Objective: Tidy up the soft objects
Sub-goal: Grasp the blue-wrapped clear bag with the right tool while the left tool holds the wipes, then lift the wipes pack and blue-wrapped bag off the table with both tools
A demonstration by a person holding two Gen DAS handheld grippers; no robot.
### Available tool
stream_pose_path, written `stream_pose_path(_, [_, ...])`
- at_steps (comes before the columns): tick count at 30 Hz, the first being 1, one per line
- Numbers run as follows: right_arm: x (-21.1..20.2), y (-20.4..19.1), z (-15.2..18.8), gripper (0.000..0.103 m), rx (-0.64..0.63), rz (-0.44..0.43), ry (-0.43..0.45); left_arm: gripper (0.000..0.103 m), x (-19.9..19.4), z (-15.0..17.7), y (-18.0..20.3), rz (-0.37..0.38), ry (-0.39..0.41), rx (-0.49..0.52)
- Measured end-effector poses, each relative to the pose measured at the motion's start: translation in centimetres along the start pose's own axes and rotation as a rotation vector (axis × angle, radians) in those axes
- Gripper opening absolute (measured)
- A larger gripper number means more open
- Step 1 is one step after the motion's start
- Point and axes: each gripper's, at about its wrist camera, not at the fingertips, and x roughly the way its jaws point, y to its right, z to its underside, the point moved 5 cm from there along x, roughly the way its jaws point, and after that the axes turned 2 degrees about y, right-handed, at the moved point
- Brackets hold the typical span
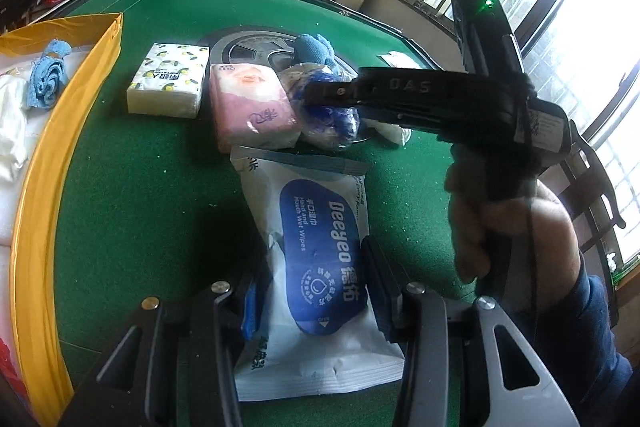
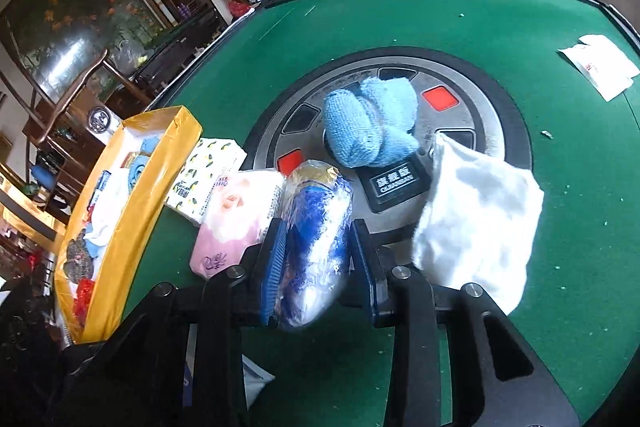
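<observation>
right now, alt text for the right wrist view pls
The right claw brackets a blue-and-white plastic-wrapped bundle on the green table, with a pink tissue pack to its left and a white cloth to its right.

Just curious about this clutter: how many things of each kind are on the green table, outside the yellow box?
Tissue packs: 2
Wet wipes pack: 1
Cloths: 2
Plastic-wrapped bundle: 1
Small white packet: 1
Total: 7

Two tissue packs (image 2: 208,179), one wipes pack (image 1: 316,259), two blue cloths (image 2: 368,123).
</observation>
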Motion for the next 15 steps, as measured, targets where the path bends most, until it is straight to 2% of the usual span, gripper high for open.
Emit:
stream_pose_path(4, [-1.4, 0.4, 0.2, 0.031, 0.03, -0.023, 0.04, 0.045, 0.0, -0.1, 0.0, -0.001, -0.001, 0.002])
stream_pose_path(9, [-6.8, 0.9, 1.2, 0.031, 0.061, -0.019, 0.152, 0.045, 0.0, -0.1, 0.1, 0.001, 0.0, 0.0])
stream_pose_path(11, [-9.6, 0.8, 2.1, 0.031, 0.085, -0.051, 0.213, 0.045, -0.1, 0.0, 0.1, 0.001, -0.001, 0.001])
stream_pose_path(15, [-12.3, 0.9, 4.4, 0.031, 0.1, -0.087, 0.294, 0.044, -0.1, 0.0, 0.2, 0.002, 0.0, 0.004])
